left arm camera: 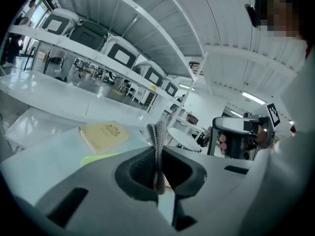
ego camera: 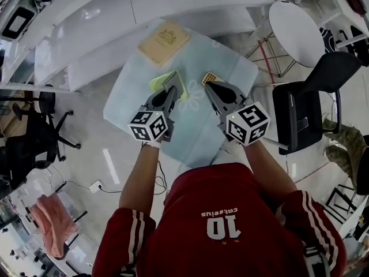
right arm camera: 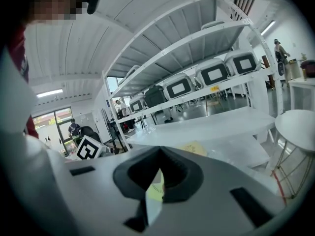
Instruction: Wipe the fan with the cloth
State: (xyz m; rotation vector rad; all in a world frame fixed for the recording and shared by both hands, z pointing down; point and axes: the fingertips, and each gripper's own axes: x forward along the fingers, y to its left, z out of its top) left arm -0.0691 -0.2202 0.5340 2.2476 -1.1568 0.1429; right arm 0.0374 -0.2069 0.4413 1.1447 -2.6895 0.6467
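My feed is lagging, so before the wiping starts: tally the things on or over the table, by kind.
Fan: 1
Cloth: 1 (held)
Tan book: 1
Small orange item: 1
Total: 4

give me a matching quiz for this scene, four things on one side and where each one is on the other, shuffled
Things:
1 grey knitted cloth
2 tan flat square pad
3 lime-green fan
4 black office chair

Places:
A on the floor at the person's right
B at the far end of the pale glass table
C pinched by the left gripper
D on the table, partly under the left gripper

Pairs: 1-C, 2-B, 3-D, 4-A
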